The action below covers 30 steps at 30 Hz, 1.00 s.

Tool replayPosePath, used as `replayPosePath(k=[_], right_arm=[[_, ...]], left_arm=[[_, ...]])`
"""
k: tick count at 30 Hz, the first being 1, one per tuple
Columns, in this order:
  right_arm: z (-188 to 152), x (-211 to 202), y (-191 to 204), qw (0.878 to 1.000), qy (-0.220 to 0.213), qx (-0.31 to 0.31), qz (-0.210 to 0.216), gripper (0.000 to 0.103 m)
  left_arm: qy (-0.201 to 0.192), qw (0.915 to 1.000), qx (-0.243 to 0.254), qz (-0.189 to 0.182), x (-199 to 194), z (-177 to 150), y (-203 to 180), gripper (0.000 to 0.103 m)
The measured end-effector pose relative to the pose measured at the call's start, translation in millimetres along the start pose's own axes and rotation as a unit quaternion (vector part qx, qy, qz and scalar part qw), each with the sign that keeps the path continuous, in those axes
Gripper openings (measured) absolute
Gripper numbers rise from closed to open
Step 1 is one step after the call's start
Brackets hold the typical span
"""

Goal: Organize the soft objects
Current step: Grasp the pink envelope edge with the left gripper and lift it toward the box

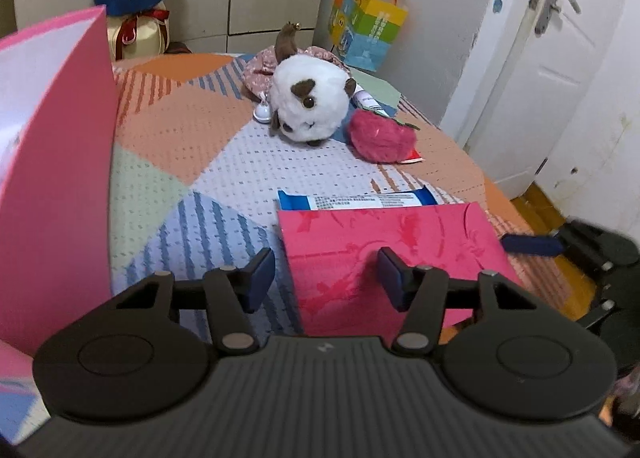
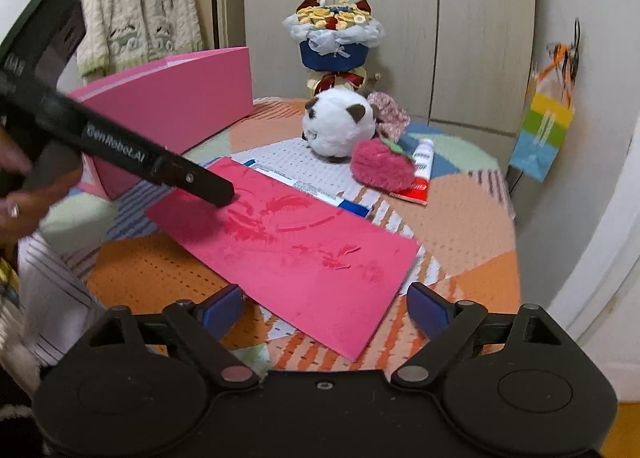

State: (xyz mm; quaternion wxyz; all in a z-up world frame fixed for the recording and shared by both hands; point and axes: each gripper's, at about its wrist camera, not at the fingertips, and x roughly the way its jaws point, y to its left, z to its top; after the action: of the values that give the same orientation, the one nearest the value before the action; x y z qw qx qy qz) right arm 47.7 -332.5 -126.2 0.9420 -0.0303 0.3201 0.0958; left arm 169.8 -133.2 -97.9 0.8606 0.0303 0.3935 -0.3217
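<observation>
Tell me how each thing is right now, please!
left gripper: open, empty.
right gripper: open, empty.
white plush: lying on the table.
red plush strawberry: lying beside it, touching.
pink box: open.
red envelope: flat.
cabinet doors: closed.

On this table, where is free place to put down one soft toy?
Free: the tablecloth between the pink box and the white plush, and the orange patch right of the red envelope. Crowded: around the white plush, the red strawberry plush and the tube.
</observation>
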Motion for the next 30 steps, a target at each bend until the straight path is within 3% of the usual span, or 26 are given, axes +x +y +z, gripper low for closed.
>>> replayPosePath(k=[4, 12, 19, 24, 30], right_arm=[[-5.3, 7.5, 13.7, 1.0, -0.014, -0.017, -0.019, 0.096], [-15.9, 10.6, 13.4, 0.998, -0.05, 0.017, -0.025, 0.095], [-21.1, 1.9, 10.9, 0.996, -0.072, 0.044, -0.035, 0.075], [-13.8, -1.6, 8.8, 0.995, -0.056, 0.072, -0.036, 0.073], [-1.5, -6.9, 14.0, 0.995, -0.021, 0.089, -0.037, 0.08]], left_arm=[[0.005, 1.0, 0.006, 0.004, -0.9, -6.4, -5.0, 0.05], [-0.015, 0.9994, -0.002, 0.033, -8.4, -18.4, -12.6, 0.042], [-0.032, 0.9976, -0.029, 0.054, -18.4, -25.8, -17.7, 0.042], [-0.031, 0.9975, -0.04, 0.049, -26.2, -29.7, -18.7, 0.042], [-0.019, 0.9986, -0.028, 0.041, -38.4, -31.1, -22.5, 0.042]])
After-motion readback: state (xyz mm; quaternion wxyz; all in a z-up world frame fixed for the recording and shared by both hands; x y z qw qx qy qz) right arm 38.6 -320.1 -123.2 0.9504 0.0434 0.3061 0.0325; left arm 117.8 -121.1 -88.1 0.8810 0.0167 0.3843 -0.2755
